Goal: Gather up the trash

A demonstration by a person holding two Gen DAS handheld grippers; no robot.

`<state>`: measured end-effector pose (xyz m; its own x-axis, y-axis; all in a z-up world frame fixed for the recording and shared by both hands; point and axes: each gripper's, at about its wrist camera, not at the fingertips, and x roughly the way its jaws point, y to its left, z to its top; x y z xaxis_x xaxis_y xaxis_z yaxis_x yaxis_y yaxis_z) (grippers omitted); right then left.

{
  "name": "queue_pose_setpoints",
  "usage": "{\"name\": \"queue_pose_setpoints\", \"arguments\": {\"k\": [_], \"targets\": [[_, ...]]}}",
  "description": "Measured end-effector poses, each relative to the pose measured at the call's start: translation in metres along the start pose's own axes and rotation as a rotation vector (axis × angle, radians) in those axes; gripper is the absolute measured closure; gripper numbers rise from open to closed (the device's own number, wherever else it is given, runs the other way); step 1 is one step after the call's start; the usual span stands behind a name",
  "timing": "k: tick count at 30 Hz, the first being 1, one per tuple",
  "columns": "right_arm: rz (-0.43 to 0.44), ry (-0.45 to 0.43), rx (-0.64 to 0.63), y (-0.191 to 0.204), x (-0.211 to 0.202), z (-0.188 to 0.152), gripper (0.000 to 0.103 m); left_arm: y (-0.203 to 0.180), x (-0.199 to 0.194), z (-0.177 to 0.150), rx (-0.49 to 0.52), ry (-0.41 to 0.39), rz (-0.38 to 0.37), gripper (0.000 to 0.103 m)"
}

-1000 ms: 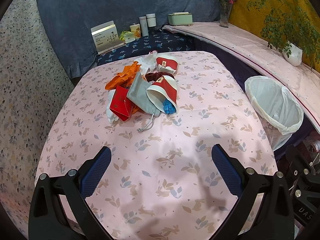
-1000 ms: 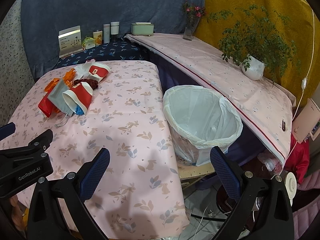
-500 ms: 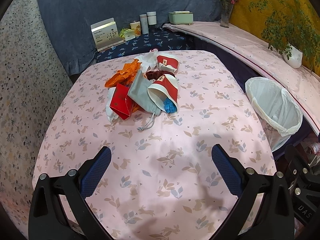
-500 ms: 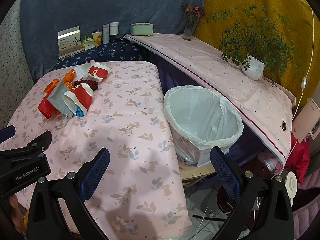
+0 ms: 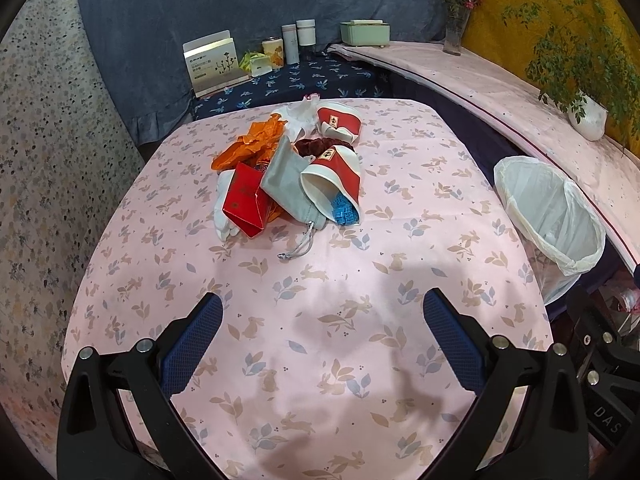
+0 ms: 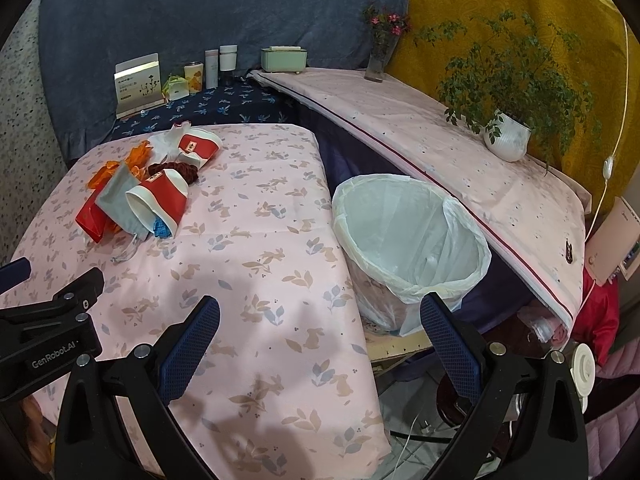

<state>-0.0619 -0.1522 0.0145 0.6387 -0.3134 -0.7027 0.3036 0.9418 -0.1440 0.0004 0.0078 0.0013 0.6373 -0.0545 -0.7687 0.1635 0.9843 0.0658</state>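
A heap of trash lies on the far half of the pink rabbit-print table [image 5: 320, 360]: a red-and-white paper cup [image 5: 336, 178] on its side with a blue wrapper [image 5: 344, 212] at its mouth, a second cup [image 5: 338, 120] behind it, a grey drawstring pouch [image 5: 288, 184], a red packet [image 5: 246, 200] and orange wrapping [image 5: 256, 140]. My left gripper [image 5: 322, 320] hovers open over the near part of the table, well short of the heap. My right gripper [image 6: 320, 322] is open above the table's right edge, beside the white-lined bin [image 6: 408, 236]. The cup [image 6: 160, 196] heap lies far left of it.
The bin [image 5: 548, 220] stands off the table's right side, below a long pink-covered shelf [image 6: 440, 152] with a potted plant [image 6: 508, 136] and a flower vase [image 6: 378, 60]. Boxes and cans [image 5: 288, 44] stand on a dark-blue surface behind the table. Cables lie on the floor at lower right.
The left gripper's view has shifted slightly, so the heap sits a little more central. Both grippers stay open and nothing has been picked up.
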Motion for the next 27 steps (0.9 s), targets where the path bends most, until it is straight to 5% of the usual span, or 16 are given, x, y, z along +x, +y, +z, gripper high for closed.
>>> {"name": "queue_pose_setpoints", "arguments": {"k": [27], "targets": [[0.036, 0.016, -0.04, 0.062, 0.027, 0.006, 0.008, 0.081, 0.028, 0.01, -0.097, -0.008, 0.01, 0.007]]}}
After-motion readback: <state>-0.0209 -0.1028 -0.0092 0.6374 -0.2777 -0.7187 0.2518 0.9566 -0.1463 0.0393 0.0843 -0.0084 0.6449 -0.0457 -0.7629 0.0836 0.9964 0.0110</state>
